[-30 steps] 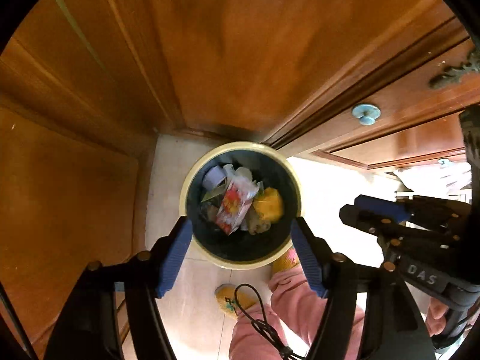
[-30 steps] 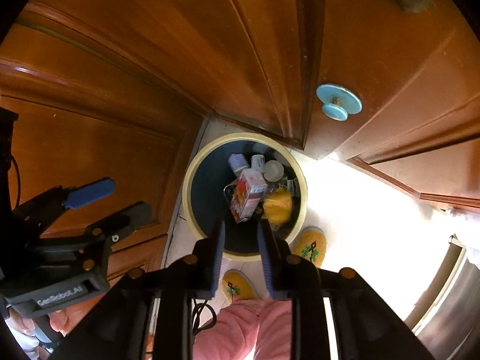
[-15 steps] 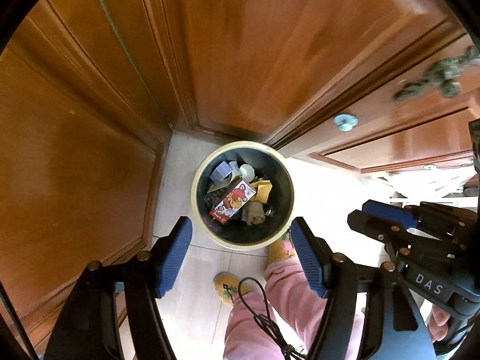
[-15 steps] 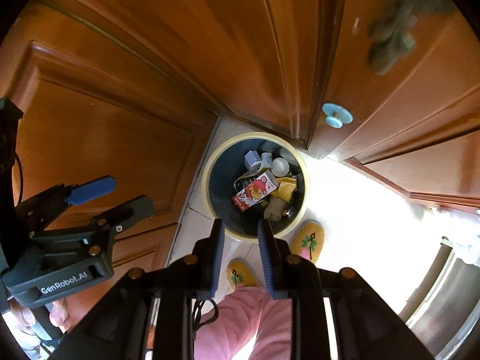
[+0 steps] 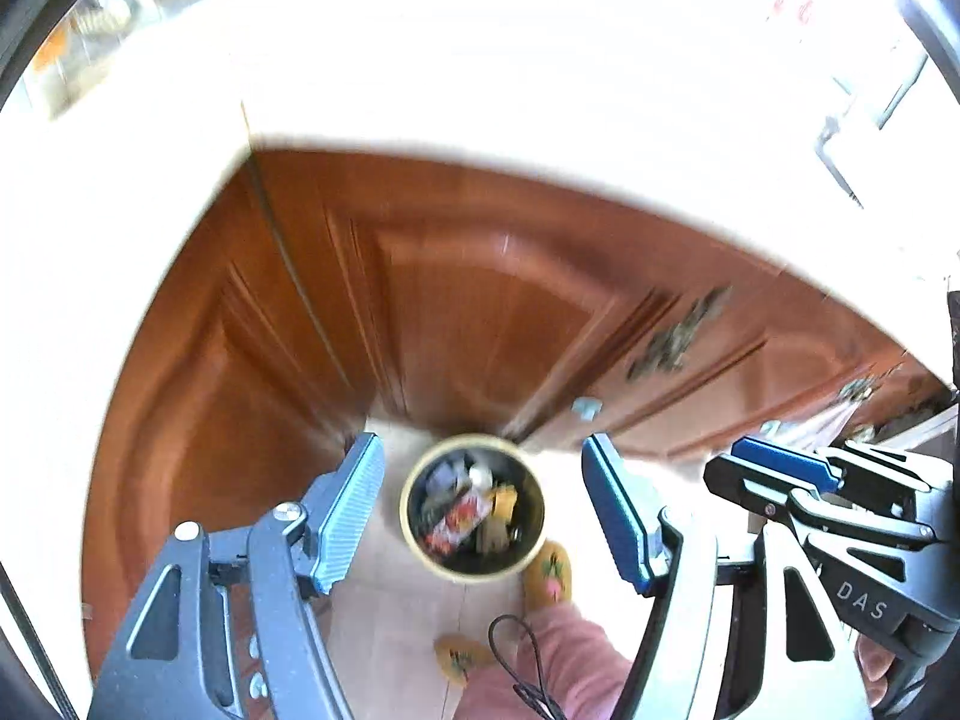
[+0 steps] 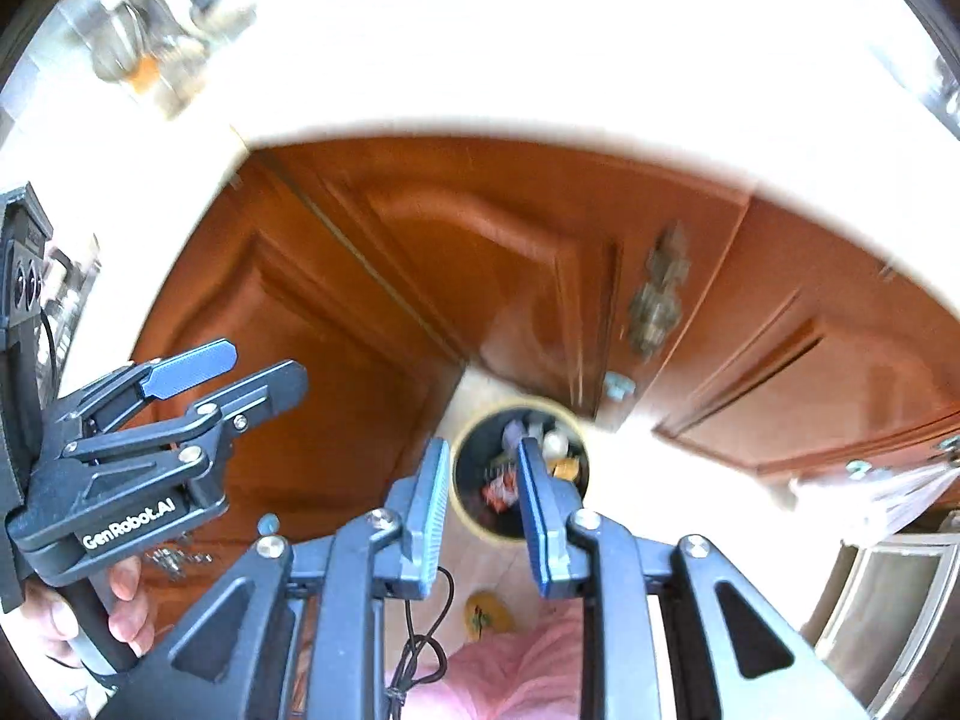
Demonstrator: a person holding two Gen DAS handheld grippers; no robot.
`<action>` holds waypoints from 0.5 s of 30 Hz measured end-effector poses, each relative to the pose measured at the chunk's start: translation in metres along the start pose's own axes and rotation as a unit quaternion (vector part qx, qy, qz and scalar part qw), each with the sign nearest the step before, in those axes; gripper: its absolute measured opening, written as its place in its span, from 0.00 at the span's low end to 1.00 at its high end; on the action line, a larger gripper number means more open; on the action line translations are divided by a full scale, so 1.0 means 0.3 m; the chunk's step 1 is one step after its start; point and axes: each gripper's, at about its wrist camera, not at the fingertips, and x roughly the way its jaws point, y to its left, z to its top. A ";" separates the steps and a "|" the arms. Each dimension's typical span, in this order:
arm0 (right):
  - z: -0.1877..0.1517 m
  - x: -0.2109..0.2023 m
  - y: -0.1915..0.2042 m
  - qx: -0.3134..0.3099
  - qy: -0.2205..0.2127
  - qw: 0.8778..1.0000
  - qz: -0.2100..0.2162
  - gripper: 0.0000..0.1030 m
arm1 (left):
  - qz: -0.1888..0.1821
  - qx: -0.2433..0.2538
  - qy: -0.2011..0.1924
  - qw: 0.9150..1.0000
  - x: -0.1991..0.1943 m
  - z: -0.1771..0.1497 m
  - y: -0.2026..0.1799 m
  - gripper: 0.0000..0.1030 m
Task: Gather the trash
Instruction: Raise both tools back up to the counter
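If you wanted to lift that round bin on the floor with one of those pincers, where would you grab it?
Probably the bin's pale rim, from straight above: it stands upright and open, with cabinet doors close behind. One finger would go inside, one outside, on the side nearest the slippers.

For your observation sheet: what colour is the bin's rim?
Pale yellow, around a dark inside; the bin shows best in the left wrist view.

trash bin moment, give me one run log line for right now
trash bin: on floor by wooden cabinets, holds wrappers | left gripper: jaws apart, empty | right gripper: jaws narrowly apart, empty | both above bin
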 end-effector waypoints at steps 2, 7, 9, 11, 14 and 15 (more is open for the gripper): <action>0.015 -0.077 0.020 0.001 -0.025 1.000 -0.003 0.22 | -0.001 0.002 -0.025 1.000 -0.065 0.031 -0.017 0.65; 0.060 -0.230 0.059 -0.006 -0.074 0.997 -0.010 0.23 | -0.002 0.015 -0.082 0.997 -0.214 0.117 -0.058 0.65; 0.080 -0.292 0.075 -0.005 -0.091 0.996 -0.015 0.23 | -0.002 0.021 -0.101 0.995 -0.272 0.149 -0.077 0.65; 0.093 -0.348 0.089 -0.002 -0.108 0.994 -0.017 0.23 | -0.002 0.032 -0.121 0.992 -0.326 0.183 -0.100 0.65; 0.118 -0.412 0.094 -0.001 -0.130 0.991 -0.032 0.23 | -0.002 0.043 -0.149 0.988 -0.414 0.233 -0.126 0.65; 0.133 -0.445 0.105 -0.001 -0.136 0.990 -0.037 0.23 | 0.000 0.045 -0.161 0.986 -0.446 0.262 -0.137 0.65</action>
